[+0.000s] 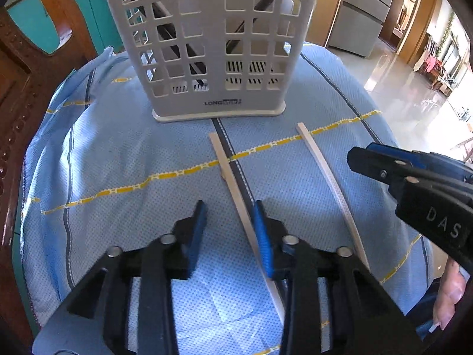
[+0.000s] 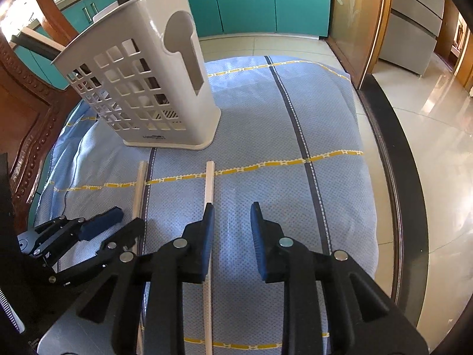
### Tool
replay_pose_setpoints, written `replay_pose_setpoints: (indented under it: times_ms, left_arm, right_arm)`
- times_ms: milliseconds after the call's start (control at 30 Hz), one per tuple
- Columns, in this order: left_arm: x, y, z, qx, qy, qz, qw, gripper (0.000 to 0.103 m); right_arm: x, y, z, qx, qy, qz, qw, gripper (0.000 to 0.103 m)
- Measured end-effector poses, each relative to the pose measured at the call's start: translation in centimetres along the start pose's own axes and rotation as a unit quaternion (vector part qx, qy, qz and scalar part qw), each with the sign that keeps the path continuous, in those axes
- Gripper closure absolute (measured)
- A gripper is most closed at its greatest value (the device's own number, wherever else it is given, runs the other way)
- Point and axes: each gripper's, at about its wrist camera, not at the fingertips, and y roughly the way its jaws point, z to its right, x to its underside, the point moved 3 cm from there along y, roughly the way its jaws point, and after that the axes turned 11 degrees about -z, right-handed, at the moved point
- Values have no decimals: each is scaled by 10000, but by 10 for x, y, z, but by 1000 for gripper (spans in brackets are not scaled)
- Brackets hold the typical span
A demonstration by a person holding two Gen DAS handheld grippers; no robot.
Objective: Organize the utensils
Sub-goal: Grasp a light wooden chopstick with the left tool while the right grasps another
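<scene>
Two chopsticks (image 1: pixel 236 189) run under black claw arms.

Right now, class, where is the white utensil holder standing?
The white utensil holder stands upright at the far end of the blue cloth, just beyond the tips of the two chopsticks, in front of the teal cabinets; it appears upper-left in the right wrist view.

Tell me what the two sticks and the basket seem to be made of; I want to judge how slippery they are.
The two sticks look like pale bare wood or bamboo: matte, square-cut ends, no gloss. The basket looks like moulded plastic, off-white and smooth, with a slight sheen, a grid of square holes and a moulded brand mark. Both rest on a blue woven cloth.
</scene>
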Motion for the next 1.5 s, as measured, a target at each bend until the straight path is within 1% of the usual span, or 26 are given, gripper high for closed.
replay_pose_setpoints:
  times_ms: [33,100,167,233,433,533,567,633,800,933,1000,1033,1067,1233,1367,1433,1500]
  left_arm:
    - [0,0,1,80,88,-17,9999,91]
    - [1,-1,0,145,152,-57,9998,92]
    - [0,-3,-2,120,224,-112,9996,95]
    - [-1,-4,-9,45,166,-144,9997,96]
    - [-6,-4,-30,115,-221,-196,9995,96]
    - [-8,-5,-33,60,-221,-168,9996,96]
    - [-9,-4,-32,38,-203,-177,9996,94]
    - [-11,1,-32,7,-185,-206,9996,93]
    - [-14,6,-25,-90,-144,-176,9997,90]
    - [-11,4,-22,-105,-172,-176,9996,87]
    - [-8,2,-24,-113,-191,-176,9996,85]
    - [-7,-1,-25,-119,-204,-176,9996,84]
    - [-7,-1,-26,-122,-212,-177,9995,84]
    - [-6,-1,-28,-140,-206,-178,9995,84]
    - [-7,0,-27,-160,-209,-169,9995,78]
    - [-8,0,-26,-194,-185,-161,9995,76]
    - [-9,1,-24,-241,-161,-143,9995,74]
  right_arm:
    - [0,0,0,-4,-11,-3,10000,78]
    - [0,1,-1,-7,-35,-8,10000,78]
    - [1,2,-2,-10,-46,-17,10000,78]
    - [1,4,-2,5,-73,-44,10000,78]
    - [3,12,-9,47,-197,-135,9997,78]
    - [4,15,-13,67,-247,-150,9996,77]
    - [5,16,-14,78,-255,-153,9995,74]
    - [5,18,-15,90,-271,-145,9995,71]
    - [6,24,-18,146,-330,-157,9992,70]
    - [8,26,-24,275,-527,-110,9982,70]
    - [10,26,-27,332,-652,-98,9973,75]
    - [10,26,-28,333,-692,-96,9970,87]
    - [11,26,-30,331,-756,-113,9965,94]
    - [16,24,-34,203,-880,-185,9957,96]
    - [13,19,-30,193,-795,-147,9965,96]
    - [11,17,-27,192,-752,-134,9969,94]
    - [10,17,-26,187,-726,-135,9971,89]
